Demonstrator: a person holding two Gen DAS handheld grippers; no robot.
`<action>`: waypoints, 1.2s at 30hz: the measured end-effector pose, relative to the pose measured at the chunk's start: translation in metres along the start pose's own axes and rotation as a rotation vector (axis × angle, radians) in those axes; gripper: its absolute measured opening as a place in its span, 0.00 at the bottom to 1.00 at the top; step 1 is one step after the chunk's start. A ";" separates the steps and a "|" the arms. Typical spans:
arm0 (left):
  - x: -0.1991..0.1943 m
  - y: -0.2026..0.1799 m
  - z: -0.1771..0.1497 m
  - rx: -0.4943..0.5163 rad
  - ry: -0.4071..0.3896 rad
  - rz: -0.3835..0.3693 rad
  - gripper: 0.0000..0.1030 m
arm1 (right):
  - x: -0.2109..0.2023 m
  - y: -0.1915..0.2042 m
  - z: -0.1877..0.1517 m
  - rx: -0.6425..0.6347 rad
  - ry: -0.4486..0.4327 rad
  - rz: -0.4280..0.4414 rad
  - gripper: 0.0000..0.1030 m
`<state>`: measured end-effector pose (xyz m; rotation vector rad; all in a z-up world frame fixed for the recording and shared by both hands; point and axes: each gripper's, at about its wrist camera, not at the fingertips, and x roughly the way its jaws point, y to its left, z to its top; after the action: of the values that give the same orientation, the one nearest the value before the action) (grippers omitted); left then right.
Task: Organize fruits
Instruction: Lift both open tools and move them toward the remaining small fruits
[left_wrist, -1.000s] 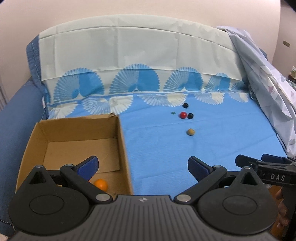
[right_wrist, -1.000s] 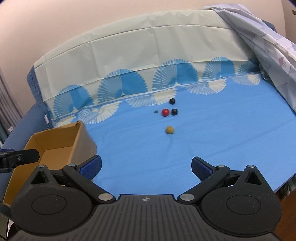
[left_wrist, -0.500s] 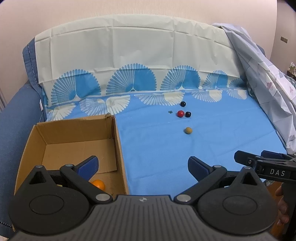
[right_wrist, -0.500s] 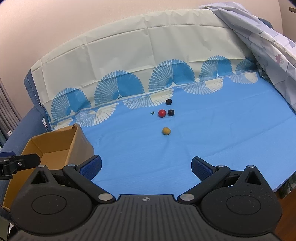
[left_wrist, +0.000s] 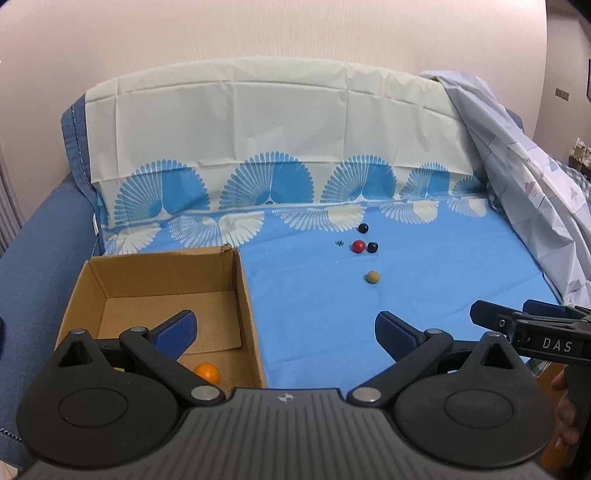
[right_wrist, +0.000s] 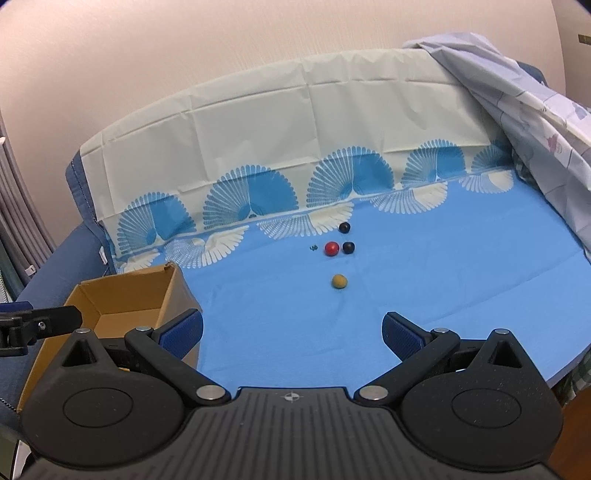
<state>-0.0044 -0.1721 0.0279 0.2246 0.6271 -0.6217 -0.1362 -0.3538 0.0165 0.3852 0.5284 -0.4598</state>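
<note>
Small round fruits lie on the blue cloth: a red one (left_wrist: 357, 246) (right_wrist: 331, 248), two black ones (left_wrist: 363, 228) (left_wrist: 372, 247) (right_wrist: 344, 227) (right_wrist: 348, 247), and a tan one (left_wrist: 373, 277) (right_wrist: 339, 281). An orange fruit (left_wrist: 207, 372) rests in the open cardboard box (left_wrist: 243, 295) (right_wrist: 177, 291) at the left. My left gripper (left_wrist: 286, 326) is open and empty, its left finger over the box. My right gripper (right_wrist: 291, 330) is open and empty over the cloth, well short of the fruits.
A tiny dark green bit (left_wrist: 337, 243) (right_wrist: 313, 247) lies left of the red fruit. The cloth drapes over a sofa back (left_wrist: 258, 122). A pale patterned sheet (left_wrist: 524, 173) (right_wrist: 535, 110) hangs at the right. A blue sofa arm (left_wrist: 44, 236) is behind the box. A hand (left_wrist: 565, 410) holds the right gripper.
Both grippers have drawn back and tilted up a little, so the fruits and box look smaller and lower. Nothing was taken hold of, and the fruits have not moved.
</note>
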 end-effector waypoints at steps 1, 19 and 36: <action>-0.003 0.000 -0.001 0.000 -0.005 0.001 1.00 | -0.003 0.001 0.000 -0.002 -0.005 0.002 0.99; -0.004 0.003 -0.002 -0.011 0.001 0.007 1.00 | -0.013 0.002 -0.001 -0.006 -0.010 0.000 0.99; 0.111 -0.023 0.050 0.025 0.086 -0.008 1.00 | 0.066 -0.056 0.043 -0.068 -0.019 -0.098 0.99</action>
<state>0.0765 -0.2616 -0.0002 0.2729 0.7036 -0.6303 -0.0971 -0.4411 0.0005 0.2908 0.5448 -0.5383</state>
